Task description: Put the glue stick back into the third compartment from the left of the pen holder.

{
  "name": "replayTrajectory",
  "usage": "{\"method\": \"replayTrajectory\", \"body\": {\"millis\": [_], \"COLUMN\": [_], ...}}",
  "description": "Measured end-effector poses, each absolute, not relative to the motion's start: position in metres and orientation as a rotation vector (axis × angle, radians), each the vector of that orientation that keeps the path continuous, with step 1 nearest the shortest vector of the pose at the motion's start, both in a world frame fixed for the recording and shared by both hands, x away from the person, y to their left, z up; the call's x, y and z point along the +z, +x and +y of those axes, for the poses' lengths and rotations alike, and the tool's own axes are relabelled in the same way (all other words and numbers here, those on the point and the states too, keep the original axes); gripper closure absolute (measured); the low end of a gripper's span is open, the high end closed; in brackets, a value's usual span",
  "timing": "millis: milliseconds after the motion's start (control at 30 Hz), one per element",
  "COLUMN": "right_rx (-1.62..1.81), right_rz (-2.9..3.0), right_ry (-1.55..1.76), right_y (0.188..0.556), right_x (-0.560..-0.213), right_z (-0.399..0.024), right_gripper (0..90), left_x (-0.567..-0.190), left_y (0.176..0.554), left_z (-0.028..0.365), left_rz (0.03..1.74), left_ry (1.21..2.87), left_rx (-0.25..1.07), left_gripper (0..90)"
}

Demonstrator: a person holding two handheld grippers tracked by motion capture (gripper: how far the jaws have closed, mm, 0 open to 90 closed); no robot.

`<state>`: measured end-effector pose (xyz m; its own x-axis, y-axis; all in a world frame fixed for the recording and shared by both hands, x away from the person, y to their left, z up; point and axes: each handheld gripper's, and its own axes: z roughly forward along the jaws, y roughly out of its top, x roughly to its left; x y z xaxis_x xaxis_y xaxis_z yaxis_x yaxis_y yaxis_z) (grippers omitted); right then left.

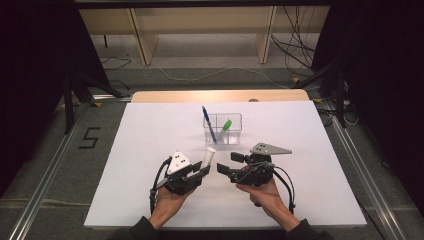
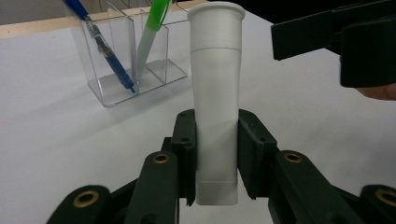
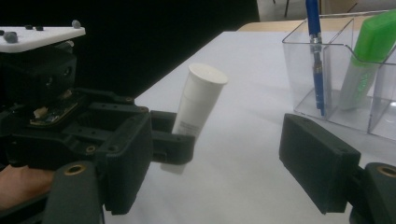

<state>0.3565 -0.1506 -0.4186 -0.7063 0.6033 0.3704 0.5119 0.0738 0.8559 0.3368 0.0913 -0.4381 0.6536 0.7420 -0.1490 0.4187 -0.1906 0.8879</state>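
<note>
A white tube [image 1: 209,156] with a flared cap leans up and away from my left gripper [image 1: 204,170], whose jaws are shut on its lower part. In the left gripper view the pads [image 2: 186,149] press both sides of the tube [image 2: 215,93] just above its crimped end. My right gripper [image 1: 226,164] stands open close to the right of the tube, pointing at it. In the right gripper view its own jaws [image 3: 224,158] are wide apart with nothing between them, and the tube [image 3: 198,105] stands a little beyond.
A clear plastic organizer [image 1: 235,131] stands on the white table [image 1: 150,140] just behind the grippers. It holds a blue pen [image 1: 209,124] in the left compartment and a green marker [image 1: 225,127] beside it. Floor cables and wooden shelf legs lie beyond the table.
</note>
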Motion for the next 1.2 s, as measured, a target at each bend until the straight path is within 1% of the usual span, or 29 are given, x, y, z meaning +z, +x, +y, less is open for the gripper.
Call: {"method": "replayTrajectory", "body": {"millis": [300, 400, 700, 1200], "right_rx": [1.757, 1.763, 1.814, 1.861], "right_rz": [2.255, 2.254, 2.242, 2.238], "right_ry": [1.177, 1.181, 1.212, 1.236], "right_y": [0.361, 0.362, 0.365, 0.365], "right_x": [-0.421, -0.421, -0.422, -0.423], "right_z": [-0.140, -0.138, -0.135, -0.132], "right_gripper": [29.0, 31.6, 43.7, 59.3], "left_x": [-0.435, -0.435, -0.434, -0.433], "left_y": [0.330, 0.328, 0.324, 0.321], "left_z": [0.085, 0.083, 0.078, 0.075], "left_rz": [0.894, 0.888, 0.868, 0.851], "left_ry": [1.798, 1.803, 1.798, 1.791], "left_rx": [0.401, 0.400, 0.411, 0.416], "left_gripper": [70.5, 70.5, 70.5, 70.5]}}
